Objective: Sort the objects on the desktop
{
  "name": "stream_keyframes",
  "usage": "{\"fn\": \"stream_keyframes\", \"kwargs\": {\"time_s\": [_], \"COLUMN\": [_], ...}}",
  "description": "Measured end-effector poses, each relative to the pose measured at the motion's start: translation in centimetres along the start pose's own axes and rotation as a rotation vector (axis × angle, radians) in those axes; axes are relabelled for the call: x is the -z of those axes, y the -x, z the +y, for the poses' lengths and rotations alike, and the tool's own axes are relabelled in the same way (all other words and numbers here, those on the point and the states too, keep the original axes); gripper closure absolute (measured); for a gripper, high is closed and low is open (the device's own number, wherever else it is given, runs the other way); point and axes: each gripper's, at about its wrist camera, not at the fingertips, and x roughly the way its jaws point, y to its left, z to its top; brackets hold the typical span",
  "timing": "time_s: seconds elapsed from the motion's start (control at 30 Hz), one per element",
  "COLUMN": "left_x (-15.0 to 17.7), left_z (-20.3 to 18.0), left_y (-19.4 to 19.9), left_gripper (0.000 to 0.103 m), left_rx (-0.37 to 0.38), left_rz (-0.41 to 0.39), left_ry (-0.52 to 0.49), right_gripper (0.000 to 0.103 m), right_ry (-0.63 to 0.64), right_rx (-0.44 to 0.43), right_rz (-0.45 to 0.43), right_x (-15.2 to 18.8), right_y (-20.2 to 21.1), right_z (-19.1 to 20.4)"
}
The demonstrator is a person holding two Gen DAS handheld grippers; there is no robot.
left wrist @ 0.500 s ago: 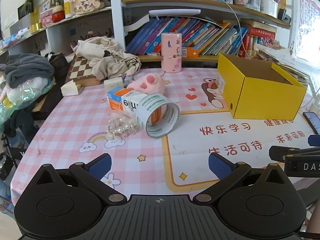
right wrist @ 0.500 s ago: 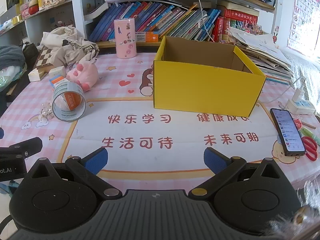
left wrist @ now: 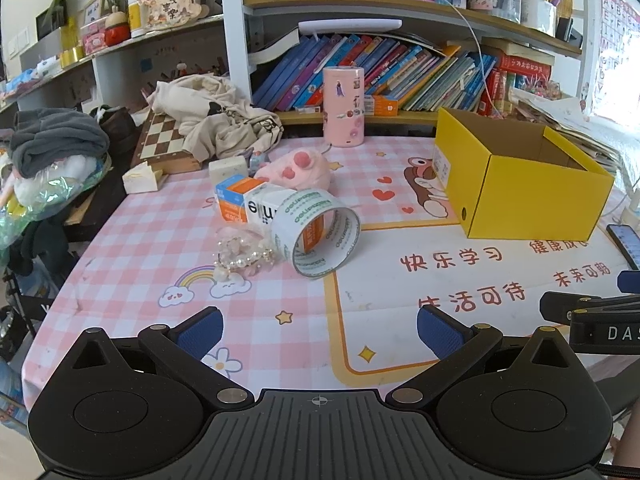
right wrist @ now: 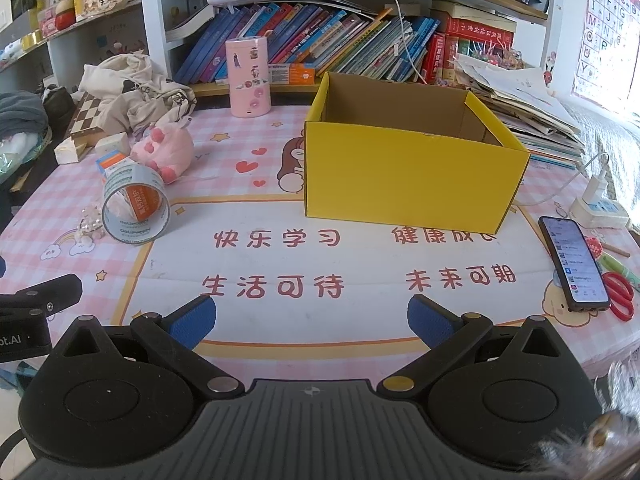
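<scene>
Desk scene, both wrist views. The surface (right wrist: 360, 264) wears a pink checked cloth with a printed mat; behind it stand bookshelves (right wrist: 320, 40). An open yellow box (right wrist: 408, 172) sits right of centre. To its left lie a tape roll (left wrist: 316, 236) (on its side), small cartons (left wrist: 240, 200), a pink plush (left wrist: 296, 172) and beads (left wrist: 240, 256). A phone (right wrist: 572, 264) lies at right. Left gripper (left wrist: 320, 332) and right gripper (right wrist: 312, 322) hover with fingers apart, holding nothing.

Bookshelf (right wrist: 320, 40) spans the upper frame, books leaning. Chessboard (left wrist: 168, 140) at left, partly under crumpled beige clothing (left wrist: 216, 120). Smartphone (right wrist: 574, 264) at right edge, screen lit, red scissors (right wrist: 620, 296) just beside it.
</scene>
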Motion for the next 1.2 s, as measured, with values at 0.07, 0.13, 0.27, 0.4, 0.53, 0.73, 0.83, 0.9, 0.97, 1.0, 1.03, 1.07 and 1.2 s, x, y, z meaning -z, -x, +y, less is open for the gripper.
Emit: {"fn": "stream_keyframes", "kwargs": {"time_s": [0.07,0.13,0.27,0.4,0.53,0.73,0.83,0.9,0.97,1.0,1.03,1.07,1.2], "left_x": [0.01,-0.02,-0.05,-0.06,0.0,0.12,0.13,0.14,0.14,0.13,0.13,0.12,0.1], "left_z": [0.02,-0.02,-0.02,0.0,-0.03,0.02,0.04,0.07,0.07,0.06,0.06,0.05,0.08], "left_y": [-0.04,-0.05,-0.07,-0.1,-0.15,-0.17,-0.2,-0.23,-0.23,-0.23,-0.23,-0.22,-0.27], "left_gripper": [0.0,0.0,0.0,0.0,0.0,0.0,0.0,0.0,0.0,0.0,0.0,0.0,0.0], "left_rx": [0.0,0.0,0.0,0.001,0.001,0.0,-0.001,-0.002,-0.002,-0.002,-0.001,-0.001,0.001], "left_rz": [0.0,0.001,0.001,0.001,0.001,0.0,0.002,0.003,0.004,0.003,0.003,0.003,0.004], "left_ry": [0.001,0.001,0.001,0.001,0.001,0.002,0.003,0.004,0.004,0.004,0.004,0.004,0.004], "right_gripper": [0.0,0.0,0.0,0.0,0.0,0.0,0.0,0.0,0.0,0.0,0.0,0.0,0.0], "right_ry": [0.002,0.003,0.004,0.004,0.004,0.005,0.005,0.006,0.007,0.007,0.007,0.007,0.006], "right_rx": [-0.001,-0.001,0.0,0.003,0.006,0.005,0.005,0.006,0.007,0.007,0.007,0.008,0.009], "right_rz": [0.001,0.001,0.002,0.003,0.001,0.003,0.003,0.003,0.003,0.003,0.003,0.004,0.004], "right_x": [-0.04,-0.07,-0.09,-0.05,0.03,-0.04,-0.04,-0.06,-0.09,-0.11,-0.11,-0.12,-0.14], "right_y": [-0.05,-0.06,-0.1,-0.09,-0.11,-0.11,-0.13,-0.1,-0.11,-0.13,-0.13,-0.13,-0.15], "right_z": [-0.03,-0.1,-0.14,-0.08,0.08,0.01,0.09,0.08,0.1,0.09,0.07,0.05,0.04]}}
